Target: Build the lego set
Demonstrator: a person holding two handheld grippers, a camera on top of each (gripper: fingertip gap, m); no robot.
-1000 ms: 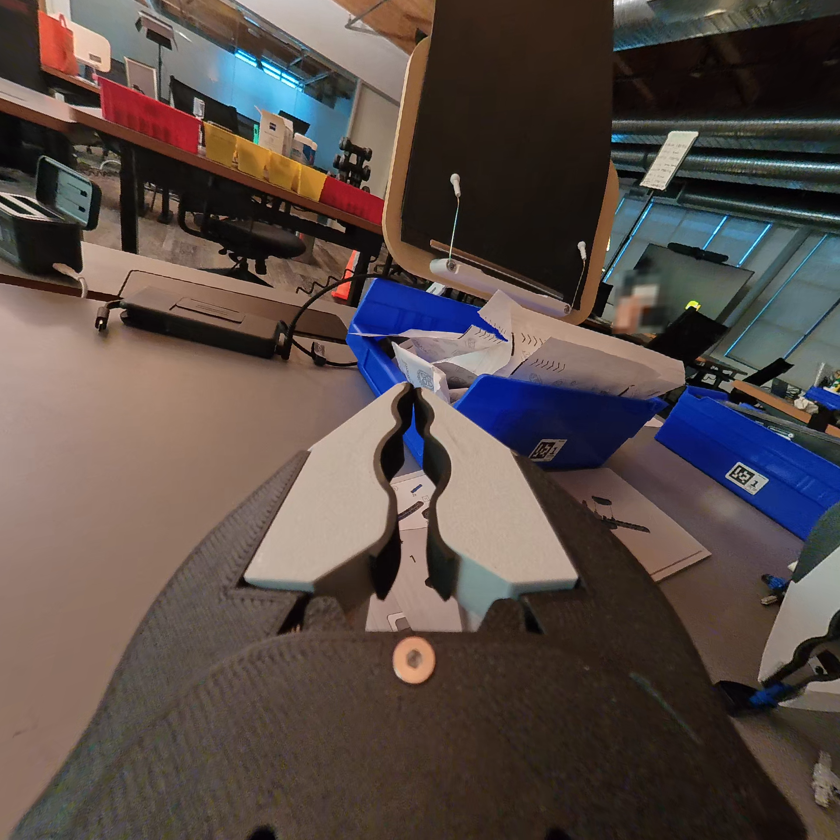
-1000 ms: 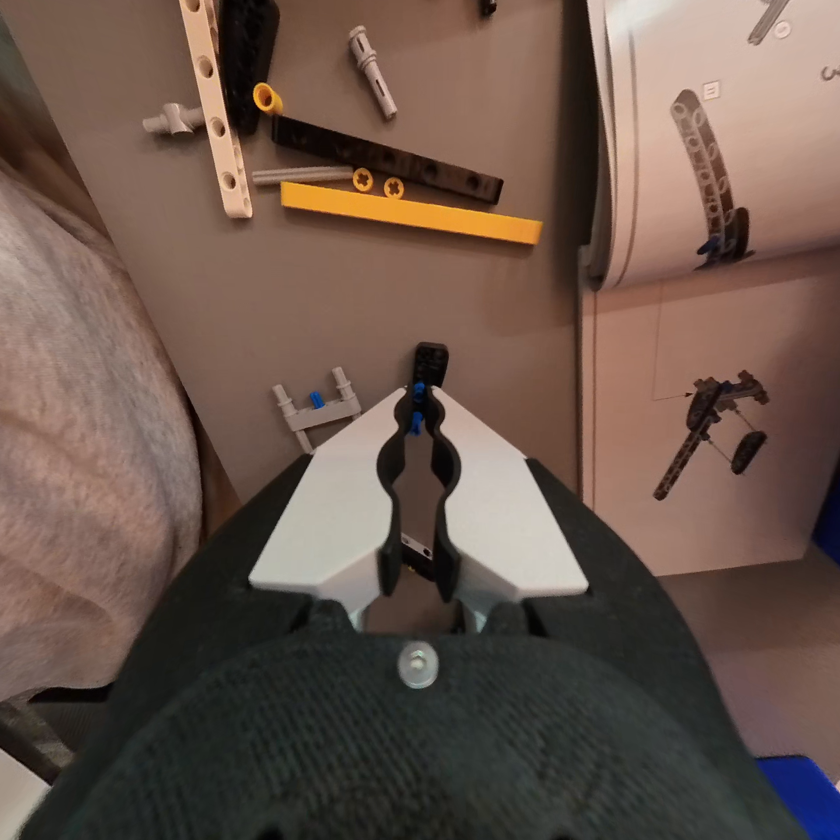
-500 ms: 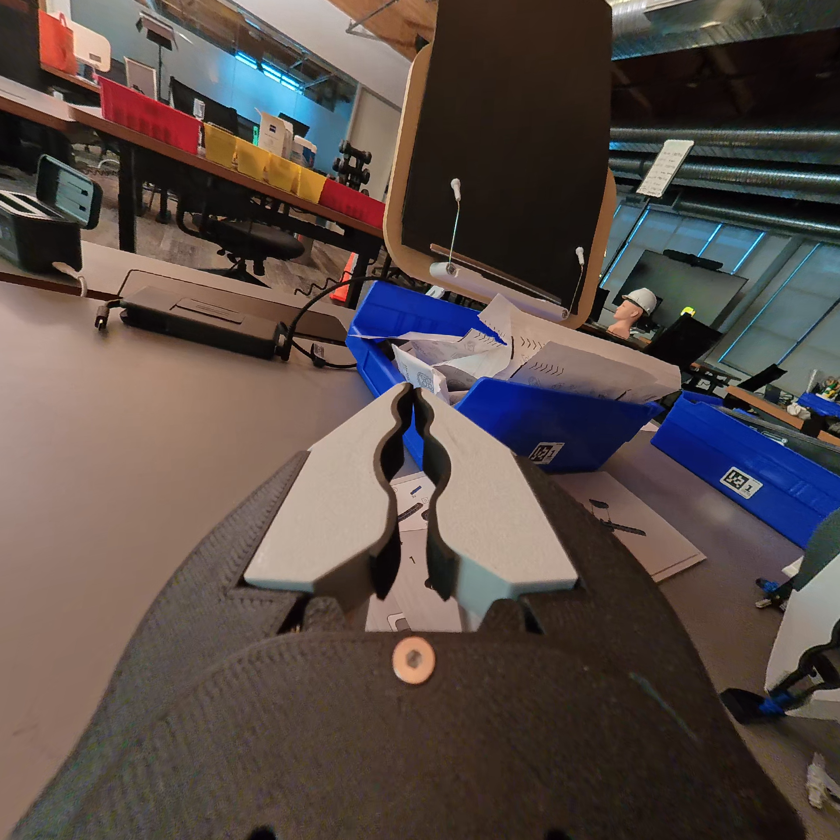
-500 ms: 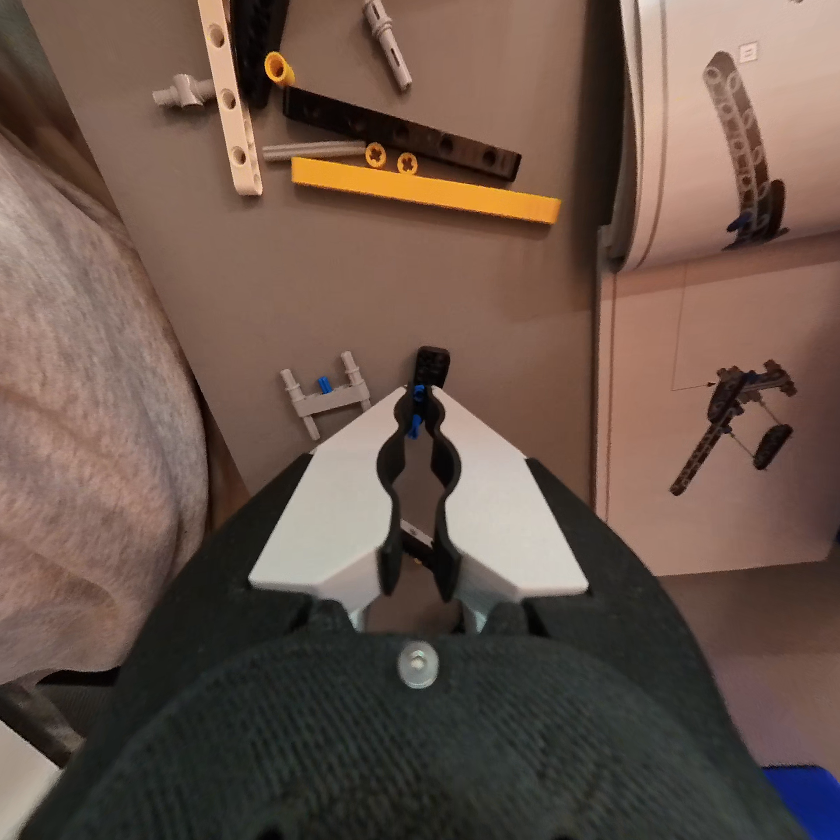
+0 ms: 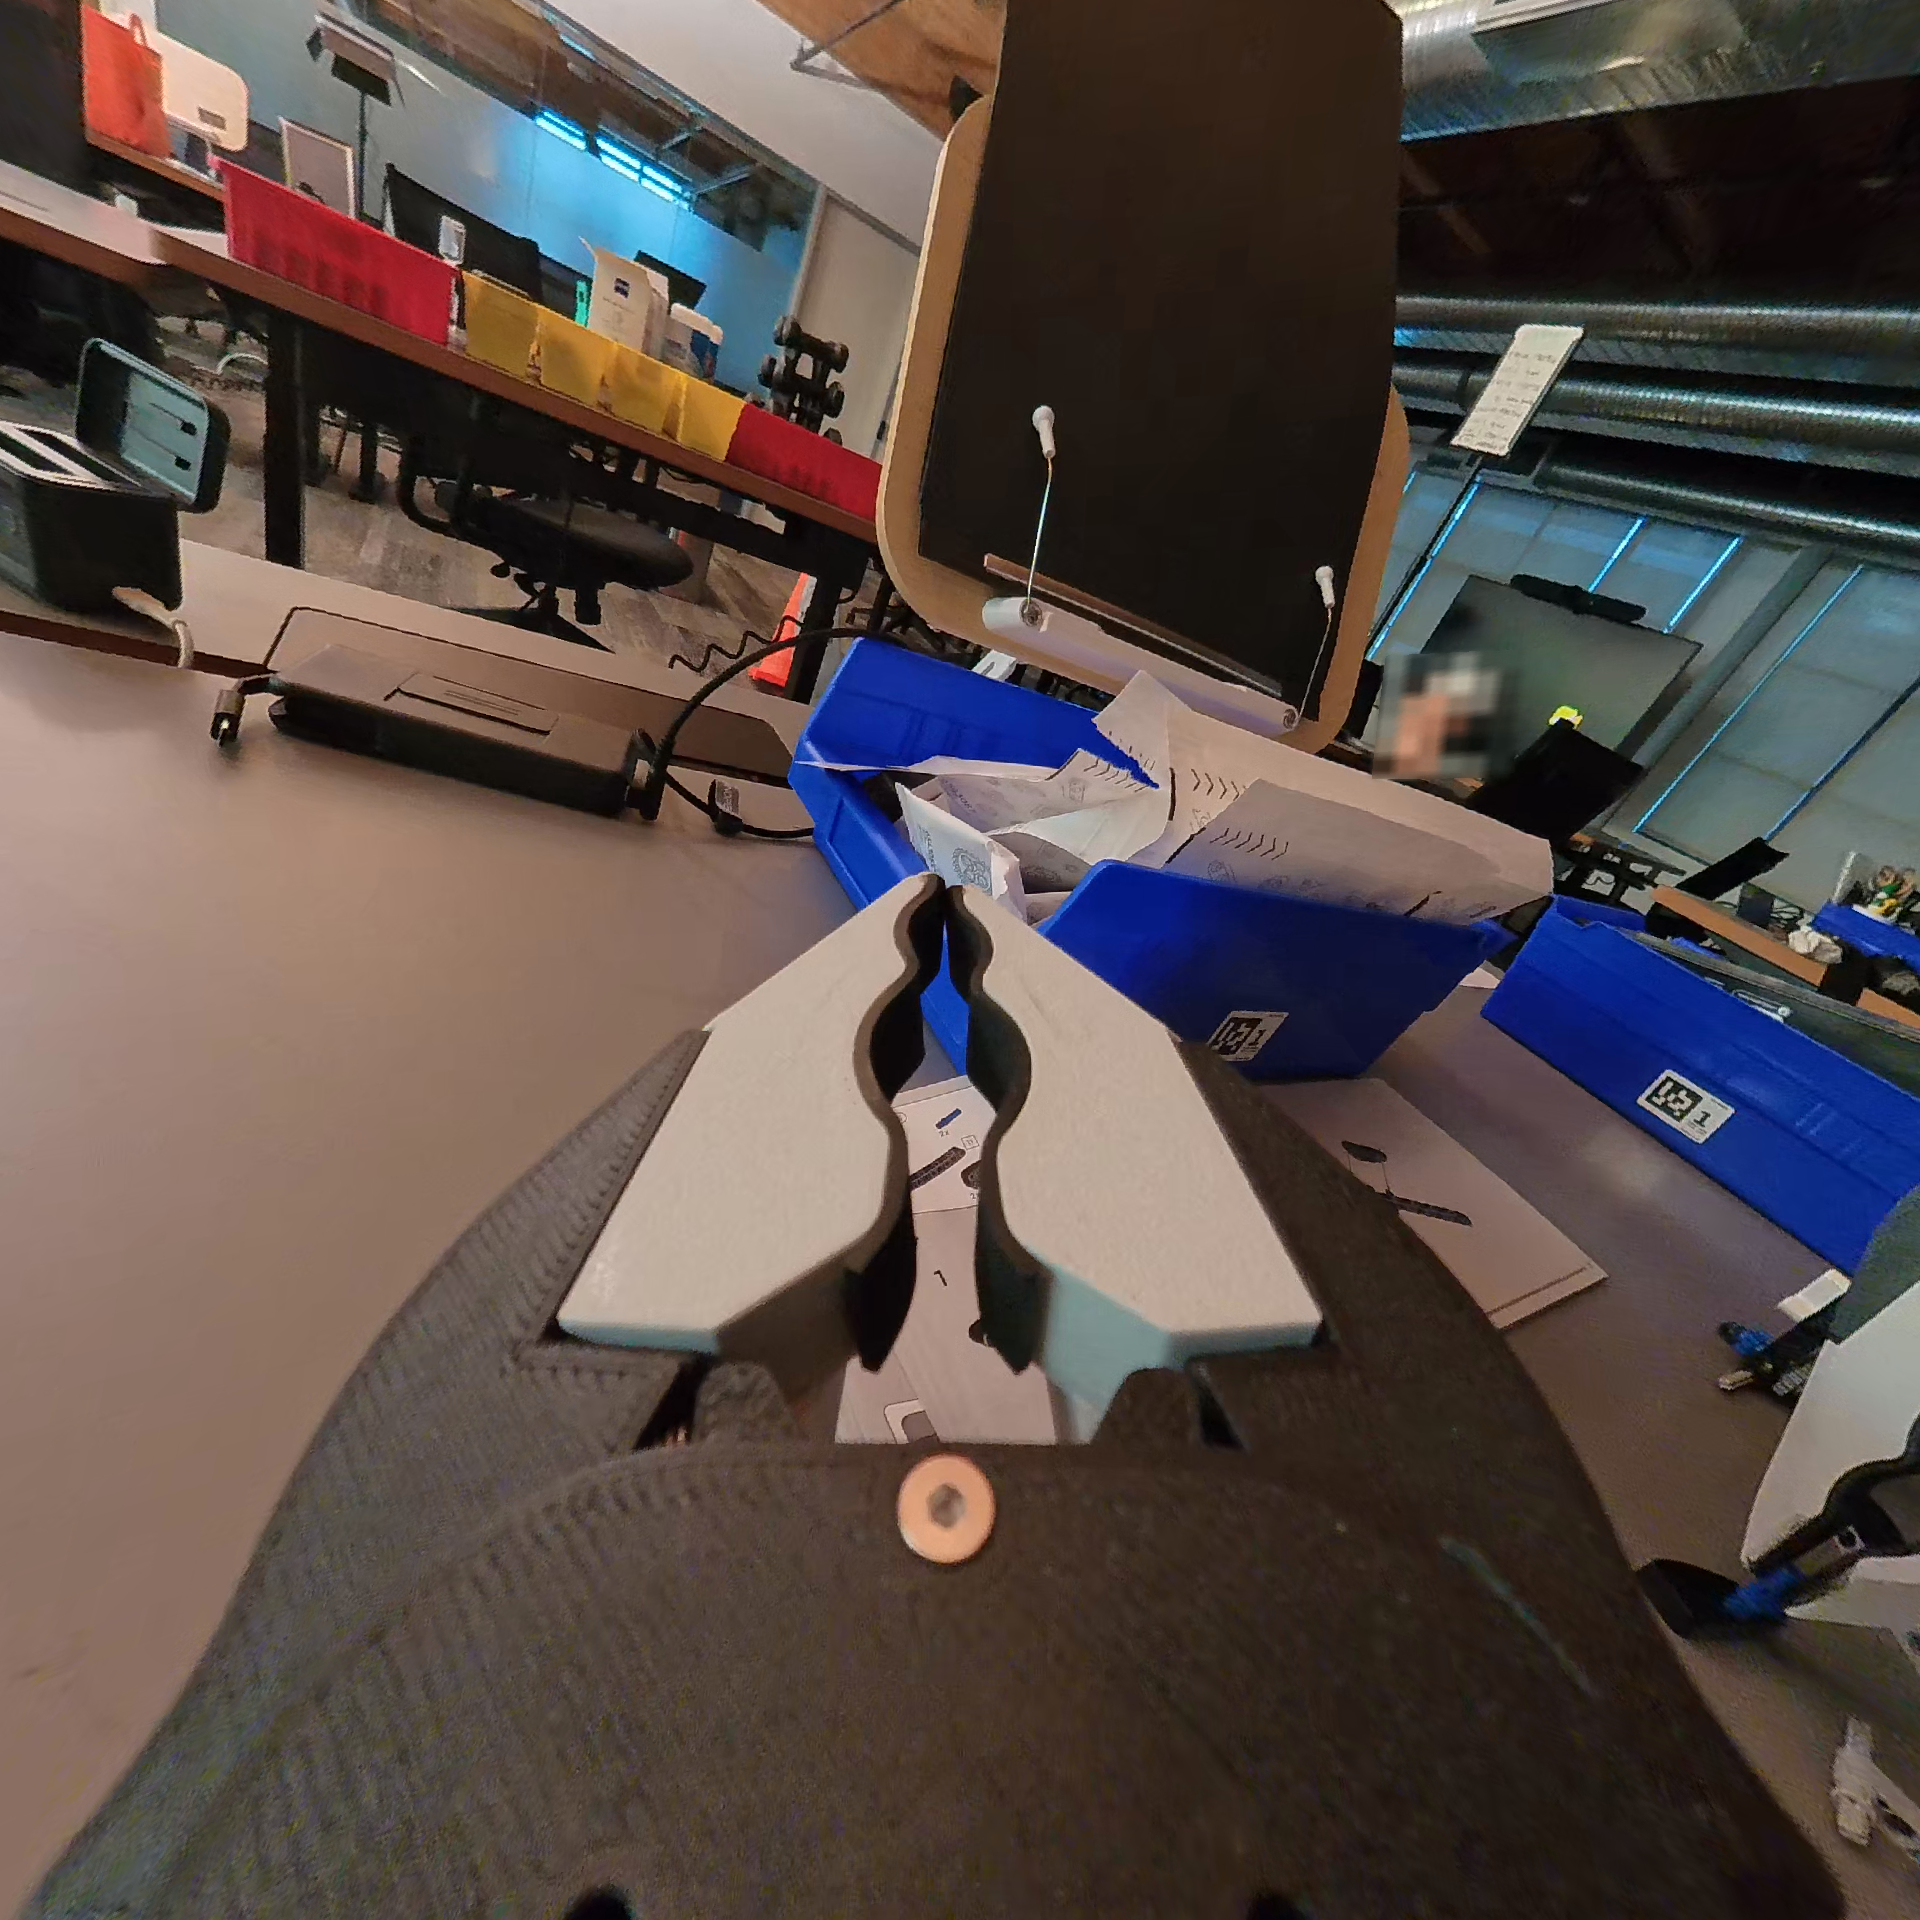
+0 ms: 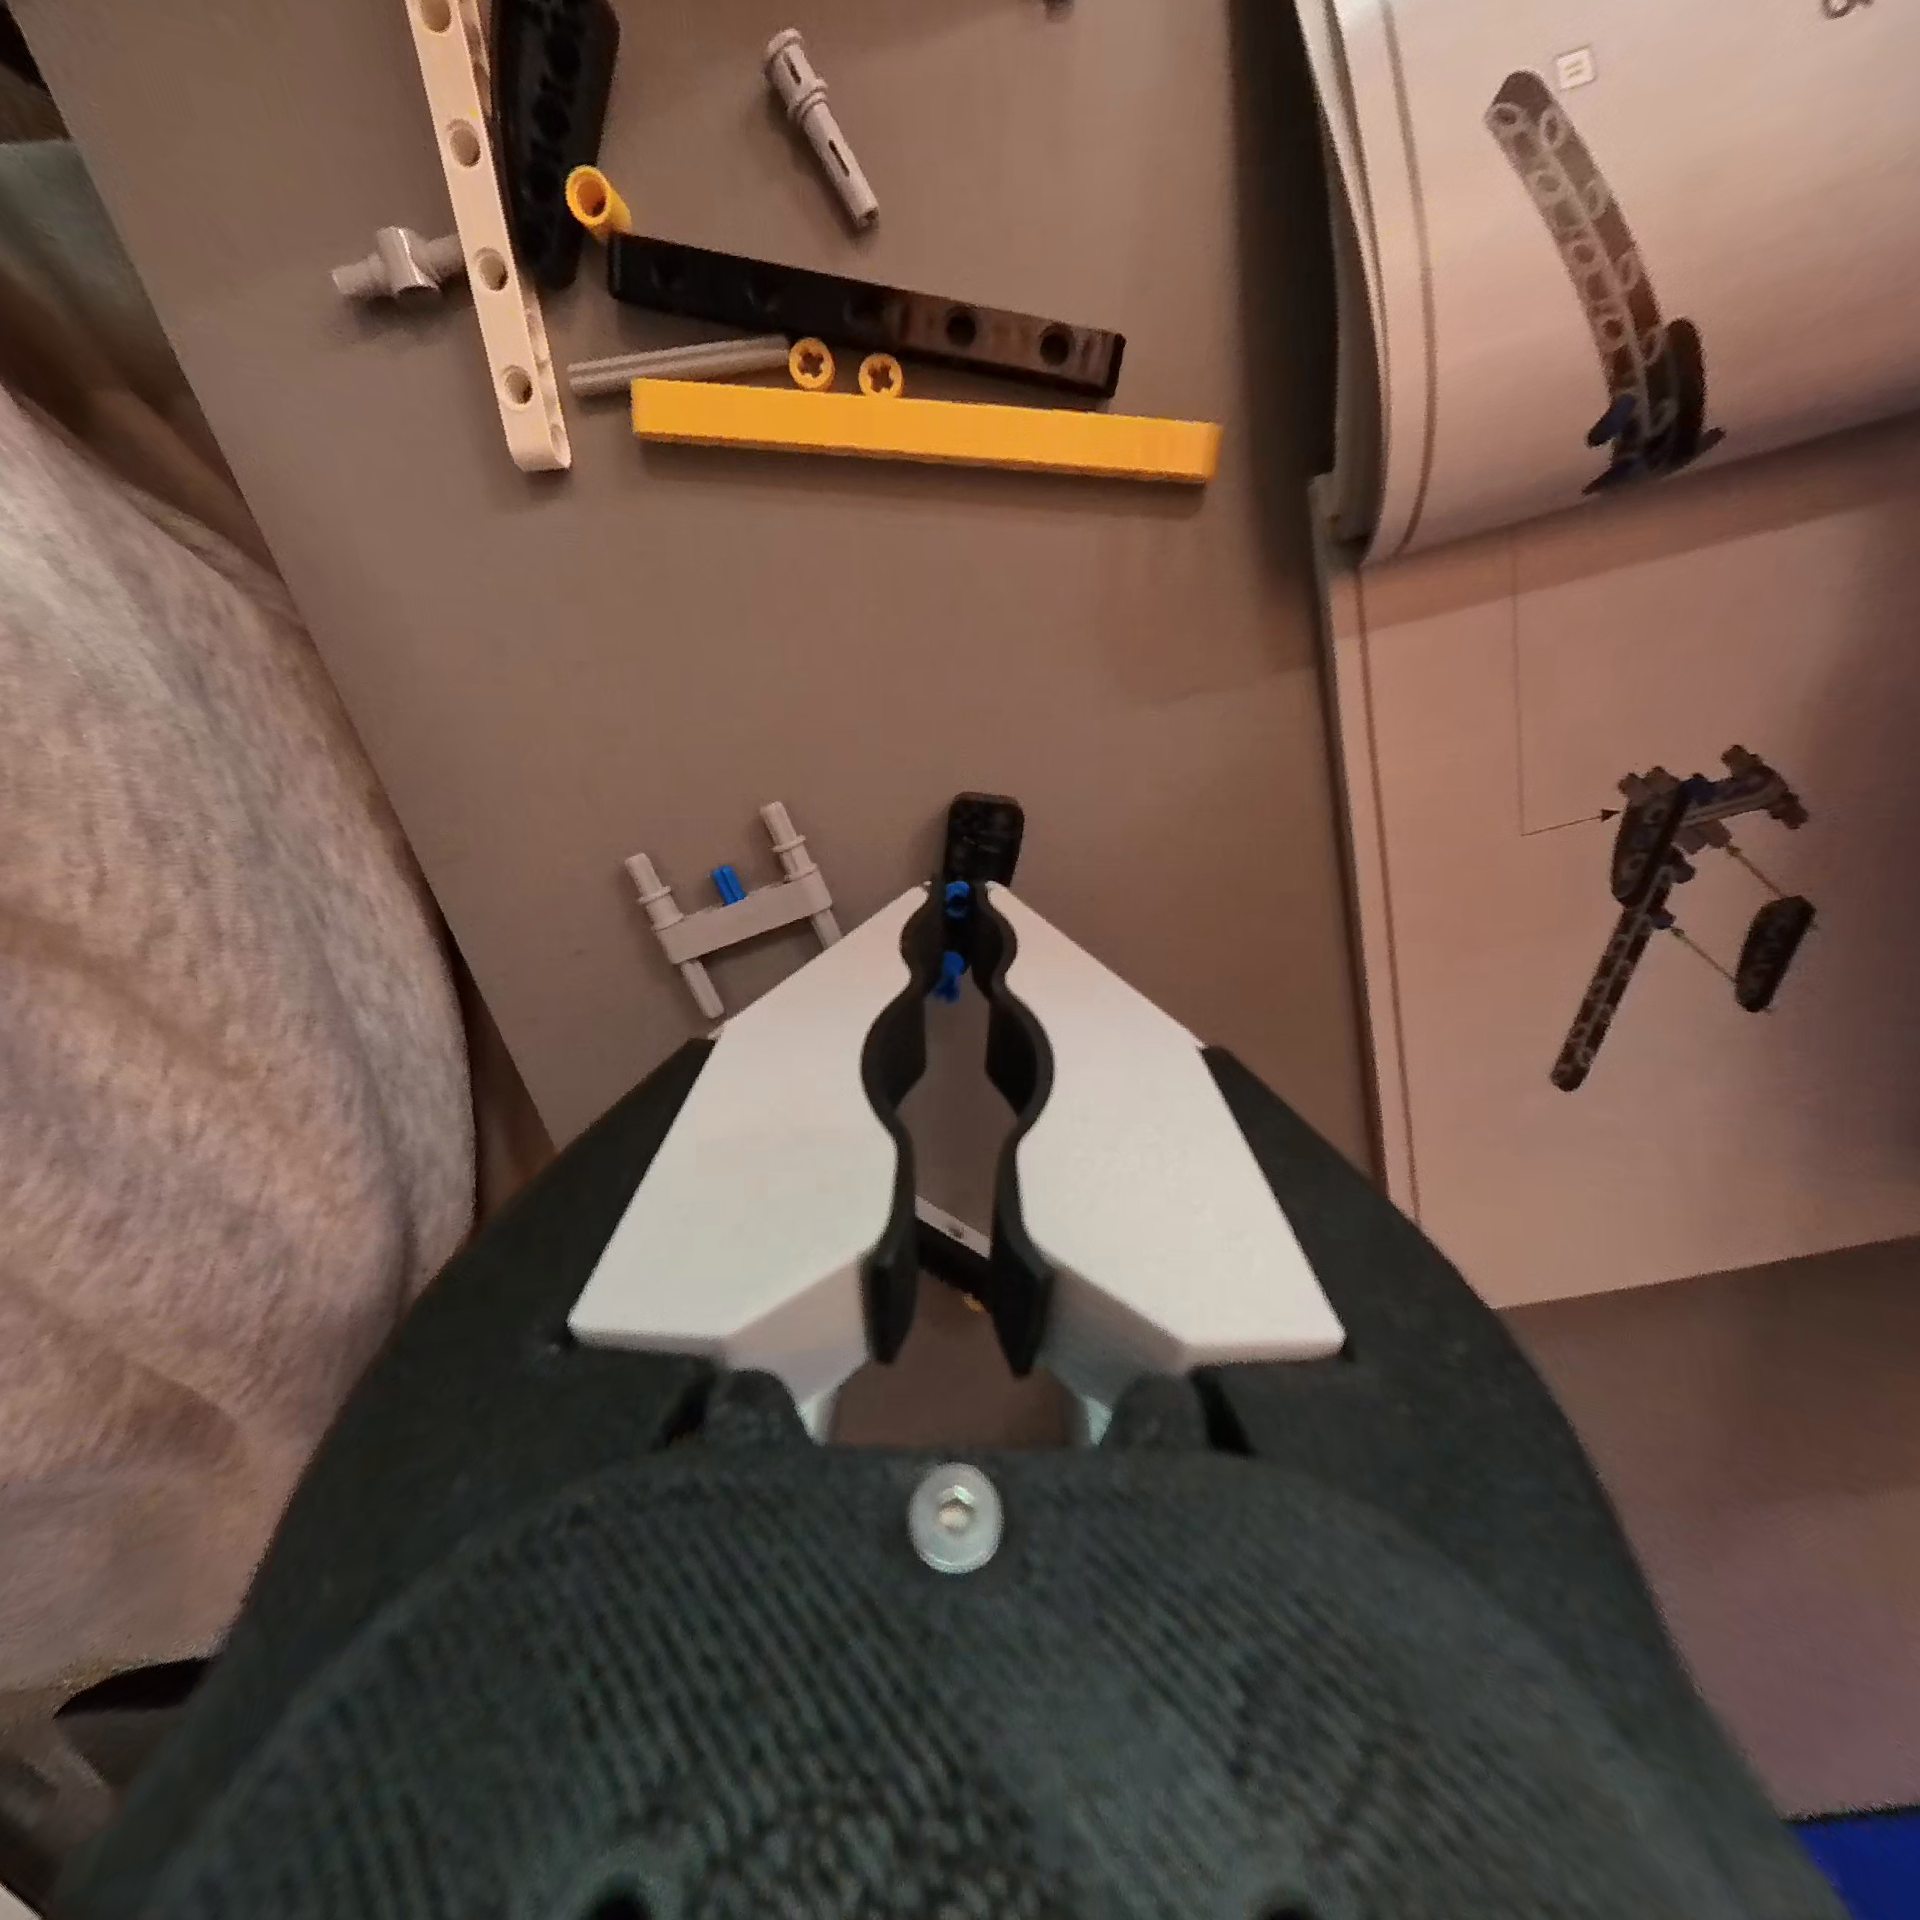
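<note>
While both tools sit closed, right (image 6: pixel 958 896) pinching a black beam (image 6: pixel 982 831), blue bin (image 5: pixel 1247 966) holds papers (image 5: pixel 1195 810).

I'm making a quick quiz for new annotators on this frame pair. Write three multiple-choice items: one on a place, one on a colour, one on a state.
1. Where does the grey frame piece lie?
A. left of the right hand-held gripper's tips
B. on the booklet
C. in a bin

2. What colour is the long flat bar?
A. red
B. yellow
C. green

3. What is the right hand-held gripper doing?
A. wide open
B. shut on nothing
C. shut on a black beam with blue pins

Key: A, the grey frame piece lies left of the right hand-held gripper; B, the long flat bar is yellow; C, the black beam with blue pins pokes out between its tips.
</note>
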